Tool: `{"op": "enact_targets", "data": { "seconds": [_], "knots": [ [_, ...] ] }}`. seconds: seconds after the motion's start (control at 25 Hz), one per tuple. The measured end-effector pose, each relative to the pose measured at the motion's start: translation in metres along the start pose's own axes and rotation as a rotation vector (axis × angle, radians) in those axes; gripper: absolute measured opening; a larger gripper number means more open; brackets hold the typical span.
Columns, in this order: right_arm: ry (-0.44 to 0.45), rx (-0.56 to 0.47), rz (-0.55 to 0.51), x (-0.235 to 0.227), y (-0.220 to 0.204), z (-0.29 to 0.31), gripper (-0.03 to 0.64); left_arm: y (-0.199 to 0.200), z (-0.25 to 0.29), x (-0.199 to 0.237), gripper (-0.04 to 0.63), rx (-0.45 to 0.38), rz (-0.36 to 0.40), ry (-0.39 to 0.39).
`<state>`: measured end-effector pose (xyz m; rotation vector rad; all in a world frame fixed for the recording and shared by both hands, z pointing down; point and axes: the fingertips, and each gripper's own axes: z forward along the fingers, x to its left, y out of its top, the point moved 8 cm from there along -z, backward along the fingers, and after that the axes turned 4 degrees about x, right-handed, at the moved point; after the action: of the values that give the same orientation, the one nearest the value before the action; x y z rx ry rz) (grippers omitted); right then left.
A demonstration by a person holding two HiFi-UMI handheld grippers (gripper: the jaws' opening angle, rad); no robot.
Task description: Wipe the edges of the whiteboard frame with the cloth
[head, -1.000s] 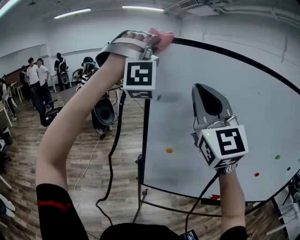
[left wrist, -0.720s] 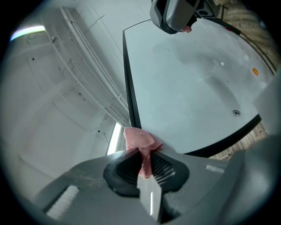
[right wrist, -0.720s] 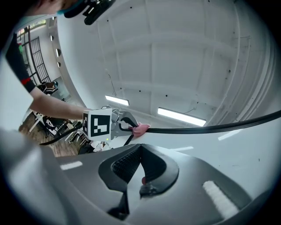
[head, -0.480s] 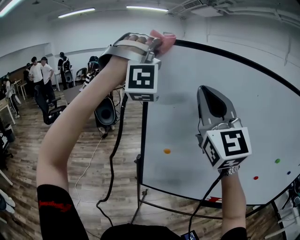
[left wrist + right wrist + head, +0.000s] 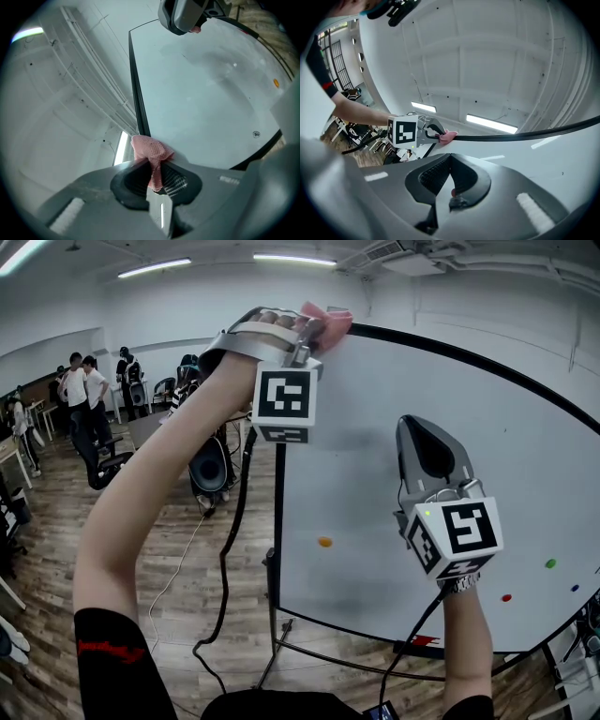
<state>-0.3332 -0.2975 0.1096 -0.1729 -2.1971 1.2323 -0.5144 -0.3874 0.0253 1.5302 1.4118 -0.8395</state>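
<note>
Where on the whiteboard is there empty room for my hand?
Widest bare patch: upper right of the whiteboard, between the black frame and the right tongs. Another lies between the orange magnet and the red magnet. Crowded: the top left corner, where the left tongs grip the pink cloth, and by the green magnet.

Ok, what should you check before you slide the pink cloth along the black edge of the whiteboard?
1. Is the pink mesh cloth pinched in the left gripper? Ok, the jaws are closed on it.
2. Is the cloth touching the black frame of the whiteboard? Ok, it touches at the top corner.
3. Is the top edge ahead free of things? Ok, as far as it shows.
4. Is the right gripper out of the path? Ok, it is shut, empty and lower down, in front of the white board face.
5. Is there dirt left on the frame? Cannot tell.
</note>
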Motion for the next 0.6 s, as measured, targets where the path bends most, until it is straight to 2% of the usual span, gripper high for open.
{"op": "enact_targets", "data": {
  "seconds": [0.28,0.6],
  "knots": [
    [0.006,-0.001,-0.003,-0.007,-0.005,-0.009,0.002,0.011,-0.002,0.001,0.046,0.004,-0.001,-0.005],
    [0.011,-0.004,-0.004,-0.029,-0.010,-0.025,0.002,0.045,-0.006,0.009,0.046,-0.011,-0.021,0.004]
  ]
}}
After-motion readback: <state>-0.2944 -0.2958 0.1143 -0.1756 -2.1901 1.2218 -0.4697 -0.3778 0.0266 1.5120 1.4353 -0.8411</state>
